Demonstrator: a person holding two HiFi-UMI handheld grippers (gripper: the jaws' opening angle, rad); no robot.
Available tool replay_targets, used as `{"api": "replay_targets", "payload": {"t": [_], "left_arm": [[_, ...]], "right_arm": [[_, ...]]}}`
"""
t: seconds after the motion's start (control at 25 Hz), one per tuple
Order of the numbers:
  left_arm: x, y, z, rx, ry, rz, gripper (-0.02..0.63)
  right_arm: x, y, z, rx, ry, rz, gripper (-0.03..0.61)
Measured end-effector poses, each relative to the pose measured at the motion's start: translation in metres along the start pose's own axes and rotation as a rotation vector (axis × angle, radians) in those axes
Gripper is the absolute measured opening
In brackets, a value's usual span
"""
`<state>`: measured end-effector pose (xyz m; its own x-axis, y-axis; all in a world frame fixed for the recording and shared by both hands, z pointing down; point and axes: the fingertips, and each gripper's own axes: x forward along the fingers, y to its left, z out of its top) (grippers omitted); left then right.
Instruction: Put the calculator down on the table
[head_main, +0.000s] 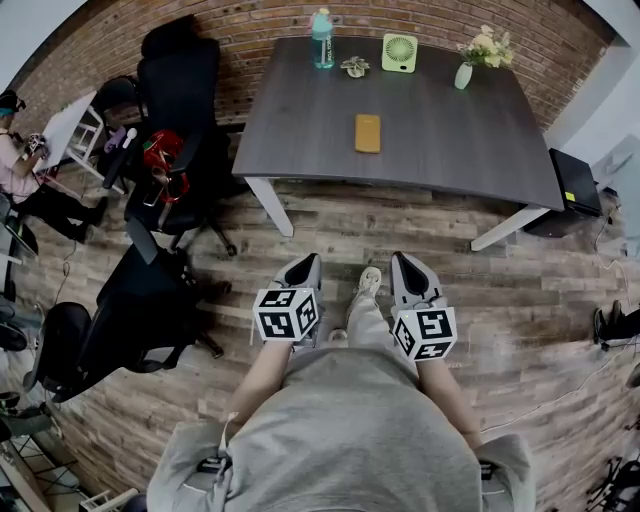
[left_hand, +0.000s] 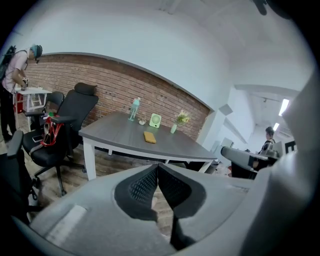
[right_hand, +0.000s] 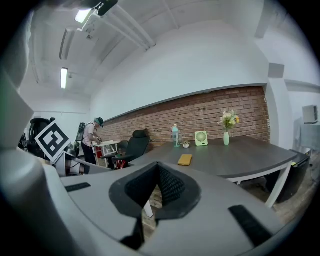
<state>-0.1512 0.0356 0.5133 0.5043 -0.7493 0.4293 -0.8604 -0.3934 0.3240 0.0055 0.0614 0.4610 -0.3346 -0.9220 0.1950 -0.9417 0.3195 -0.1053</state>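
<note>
Head view: the flat yellow-orange rectangular calculator (head_main: 367, 132) lies on the dark grey, white-legged table (head_main: 300, 130) at twelve o'clock, so I judge the task done. My left gripper (head_main: 303, 265) and right gripper (head_main: 407, 264) are closed, empty and well apart from it. Only the left gripper view shows a standing person (left_hand: 269, 140) at three o'clock.

Brick wall (head_main: 250, 55) behind a dark table (head_main: 450, 135), black chairs (head_main: 180, 85), plank floor (head_main: 390, 215).

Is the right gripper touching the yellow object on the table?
Apart. Head view: the right gripper hangs over the floor, well short of the yellow object.
</note>
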Motion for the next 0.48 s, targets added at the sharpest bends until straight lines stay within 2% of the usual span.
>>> {"api": "replay_targets", "payload": {"t": [0.48], "left_arm": [[0.0001,-0.0022,0.0035,0.017,-0.001,0.0,0.021]], "right_arm": [[0.0039,-0.005,-0.002,0.039,-0.005,-0.003,0.002]]}}
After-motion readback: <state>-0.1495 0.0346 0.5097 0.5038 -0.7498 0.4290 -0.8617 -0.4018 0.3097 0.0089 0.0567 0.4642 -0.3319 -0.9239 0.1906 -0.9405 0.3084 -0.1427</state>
